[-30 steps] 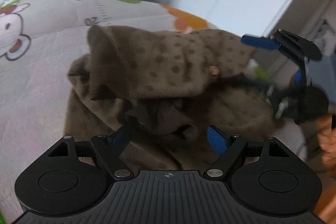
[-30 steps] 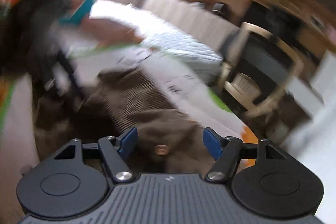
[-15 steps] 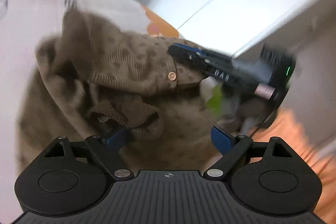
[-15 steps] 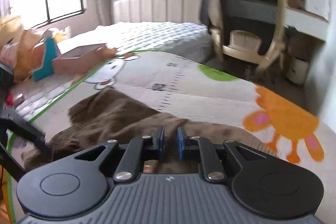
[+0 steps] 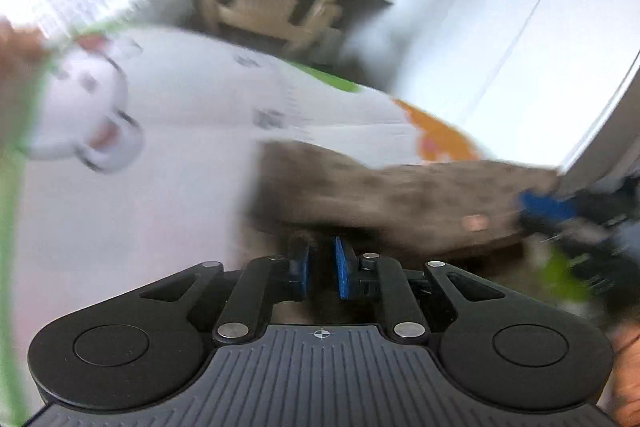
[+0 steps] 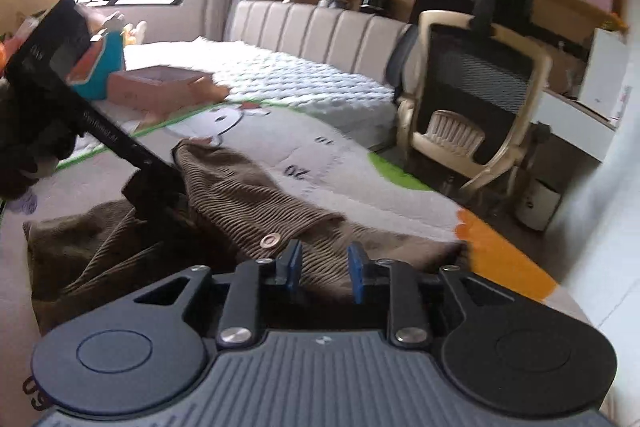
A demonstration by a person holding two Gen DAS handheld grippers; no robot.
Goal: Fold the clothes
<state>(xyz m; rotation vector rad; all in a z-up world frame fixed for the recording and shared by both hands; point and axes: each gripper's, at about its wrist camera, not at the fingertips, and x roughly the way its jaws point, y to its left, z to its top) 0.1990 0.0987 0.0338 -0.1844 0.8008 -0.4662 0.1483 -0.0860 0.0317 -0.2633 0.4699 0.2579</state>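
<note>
Brown ribbed cardigan (image 6: 240, 203), dotted and buttoned, lies rumpled on a cartoon-printed play mat (image 6: 360, 167). Left gripper (image 5: 321, 267) stands nearly closed with cloth between its blue pads; whether it pinches is unclear. Right gripper (image 6: 324, 273) sits partly open over a ribbed fold.

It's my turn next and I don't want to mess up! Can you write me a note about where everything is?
Left gripper: closed on a fold of the brown ribbed knit cardigan.
Right gripper: fabric sits between its pads near a button; I can't tell if it grips.
Cardigan: crumpled on the cartoon-print mat.
Done: no neat fold yet.
Left: flatten, fold, square up.
</note>
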